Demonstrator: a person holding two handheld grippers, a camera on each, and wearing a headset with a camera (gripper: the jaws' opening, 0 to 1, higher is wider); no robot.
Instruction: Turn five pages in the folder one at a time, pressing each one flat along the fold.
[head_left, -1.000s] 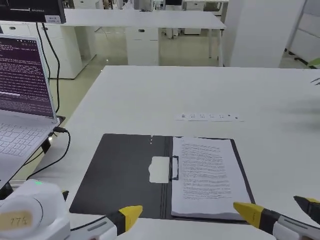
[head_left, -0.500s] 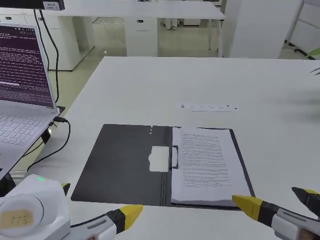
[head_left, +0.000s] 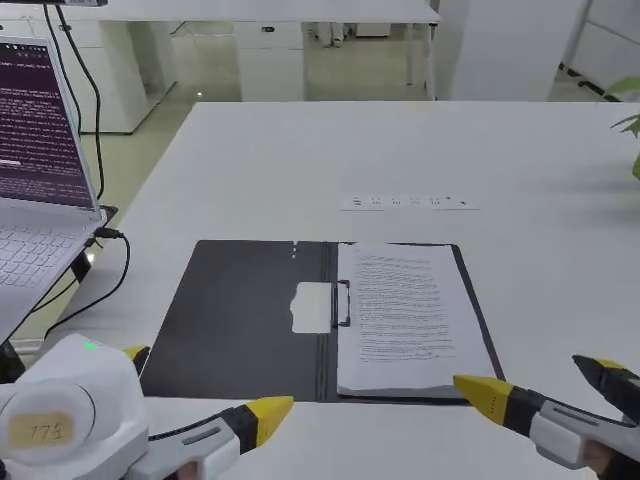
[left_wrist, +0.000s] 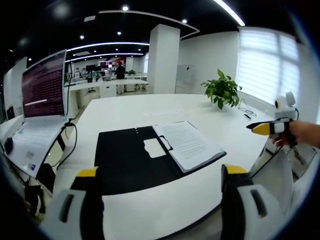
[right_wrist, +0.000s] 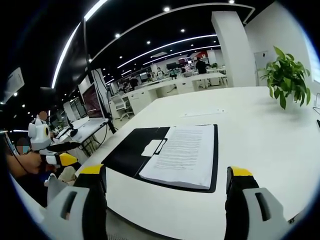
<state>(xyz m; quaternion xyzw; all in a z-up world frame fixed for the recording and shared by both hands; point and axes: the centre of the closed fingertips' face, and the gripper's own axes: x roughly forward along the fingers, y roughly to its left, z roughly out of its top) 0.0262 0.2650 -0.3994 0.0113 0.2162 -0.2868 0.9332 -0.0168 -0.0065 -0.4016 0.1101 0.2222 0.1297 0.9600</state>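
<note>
Mostly it's the headset that shifted since a second ago. The whole view slid, but the folder (head_left: 240, 320) lies right where it was, and both grippers still hang at its near edge without touching it.

Hard-to-see stuff first:
- The print on the pages (head_left: 400, 310) is way too small to read.
- There's a pale slip (head_left: 312, 308) by the clip (head_left: 343, 303), and I can't make out what it is.
- The laptop (head_left: 35, 200) is cut off by the left edge.
- The plant (head_left: 628, 115) is just a few leaves at the right edge.
- The right gripper (head_left: 540, 380) has its outer jaw clipped by the frame.
- The little strip (head_left: 405, 202) set in the table (head_left: 300, 160) is too small to identify.

Count:
- One folder, lying open and flat on the white table, with the black cover on the left and one stack of pages clipped on the right.
- Two grippers, each with two yellow-tipped jaws.
- One laptop and one plant.

The left gripper (head_left: 200, 380) has its jaws spread wide with nothing between them. The right one is the same, wide apart and holding nothing.
</note>
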